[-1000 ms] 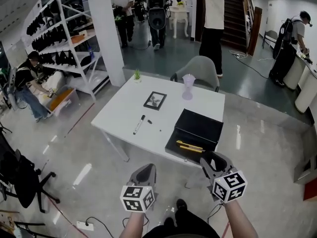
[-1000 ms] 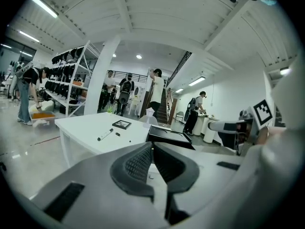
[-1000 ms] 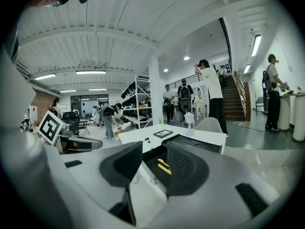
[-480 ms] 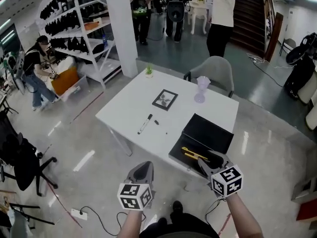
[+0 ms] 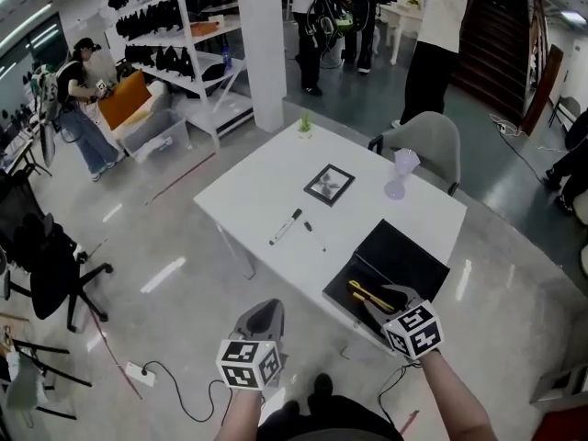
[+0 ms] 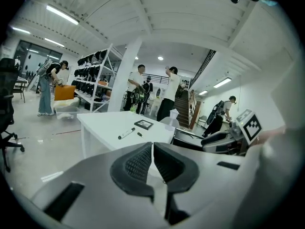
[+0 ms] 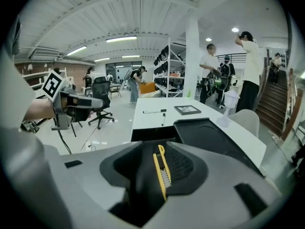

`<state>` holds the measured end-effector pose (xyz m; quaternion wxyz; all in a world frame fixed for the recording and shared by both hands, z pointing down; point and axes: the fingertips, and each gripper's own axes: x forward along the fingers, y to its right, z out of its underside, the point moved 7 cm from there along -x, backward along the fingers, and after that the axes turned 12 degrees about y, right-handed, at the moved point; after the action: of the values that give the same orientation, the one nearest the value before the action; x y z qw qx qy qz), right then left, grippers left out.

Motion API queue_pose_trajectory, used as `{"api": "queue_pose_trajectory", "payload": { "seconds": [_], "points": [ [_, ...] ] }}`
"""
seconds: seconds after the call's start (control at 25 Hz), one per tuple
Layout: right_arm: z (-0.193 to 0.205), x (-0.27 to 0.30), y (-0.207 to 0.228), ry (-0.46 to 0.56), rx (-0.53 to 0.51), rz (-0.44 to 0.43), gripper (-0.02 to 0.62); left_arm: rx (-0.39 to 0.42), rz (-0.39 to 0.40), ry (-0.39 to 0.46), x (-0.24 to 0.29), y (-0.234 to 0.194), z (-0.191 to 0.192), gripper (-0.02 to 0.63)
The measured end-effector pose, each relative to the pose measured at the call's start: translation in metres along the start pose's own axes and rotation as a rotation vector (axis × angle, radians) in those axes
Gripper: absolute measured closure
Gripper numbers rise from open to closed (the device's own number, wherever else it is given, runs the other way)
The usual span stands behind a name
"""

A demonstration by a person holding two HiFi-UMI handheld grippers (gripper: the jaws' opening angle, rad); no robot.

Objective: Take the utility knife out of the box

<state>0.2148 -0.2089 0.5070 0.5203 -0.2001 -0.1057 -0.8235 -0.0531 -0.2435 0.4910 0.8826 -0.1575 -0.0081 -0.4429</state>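
Note:
A black box [image 5: 354,303] with its lid [image 5: 407,258] laid open stands at the near right corner of the white table [image 5: 276,200]. A yellow utility knife [image 5: 370,295] lies inside it. My right gripper [image 5: 386,303] hangs over the box's near edge, tilted down, jaws open. In the right gripper view the knife [image 7: 163,174] shows in the gap of the right gripper [image 7: 161,163], with neither pad pressing on it. My left gripper [image 5: 263,320] is off the table to the left of the box, over the floor. Seen in its own view, the left gripper [image 6: 152,160] is shut and empty.
On the table lie a black marker [image 5: 285,226], a small cap [image 5: 309,227], a picture frame [image 5: 330,184], a clear vase [image 5: 399,174] and a tiny plant [image 5: 304,123]. A grey chair [image 5: 430,141] stands behind it; a pillar [image 5: 262,49], shelves [image 5: 175,35] and people are farther back.
My right gripper has gone forward and down, from in front of the box to over its near edge, close to the knife. The left gripper has shifted a little.

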Motion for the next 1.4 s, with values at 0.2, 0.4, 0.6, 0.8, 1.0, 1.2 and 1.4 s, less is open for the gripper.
{"api": "queue_pose_trajectory", "payload": {
  "seconds": [0.2, 0.4, 0.6, 0.8, 1.0, 1.2, 1.4],
  "points": [
    [0.007, 0.019, 0.003, -0.081, -0.045, -0.056, 0.451, -0.006, -0.035, 0.002, -0.002, -0.005, 0.002, 0.586],
    [0.015, 0.035, 0.002, -0.161, -0.084, -0.080, 0.443, -0.012, -0.065, 0.002, -0.006, -0.010, 0.003, 0.586],
    [0.022, 0.051, 0.002, -0.231, -0.119, -0.081, 0.434, -0.028, -0.097, 0.005, -0.011, -0.017, 0.007, 0.586],
    [0.027, 0.064, 0.003, -0.295, -0.144, -0.078, 0.431, -0.046, -0.124, 0.010, -0.016, -0.025, 0.010, 0.586],
    [0.035, 0.073, 0.004, -0.351, -0.149, -0.083, 0.422, -0.057, -0.140, 0.013, -0.019, -0.031, 0.012, 0.586],
    [0.037, 0.078, 0.002, -0.382, -0.145, -0.092, 0.421, -0.066, -0.149, 0.010, -0.021, -0.035, 0.012, 0.586],
    [0.043, 0.086, 0.002, -0.409, -0.153, -0.090, 0.422, -0.072, -0.156, 0.008, -0.019, -0.038, 0.015, 0.586]
  ]
}}
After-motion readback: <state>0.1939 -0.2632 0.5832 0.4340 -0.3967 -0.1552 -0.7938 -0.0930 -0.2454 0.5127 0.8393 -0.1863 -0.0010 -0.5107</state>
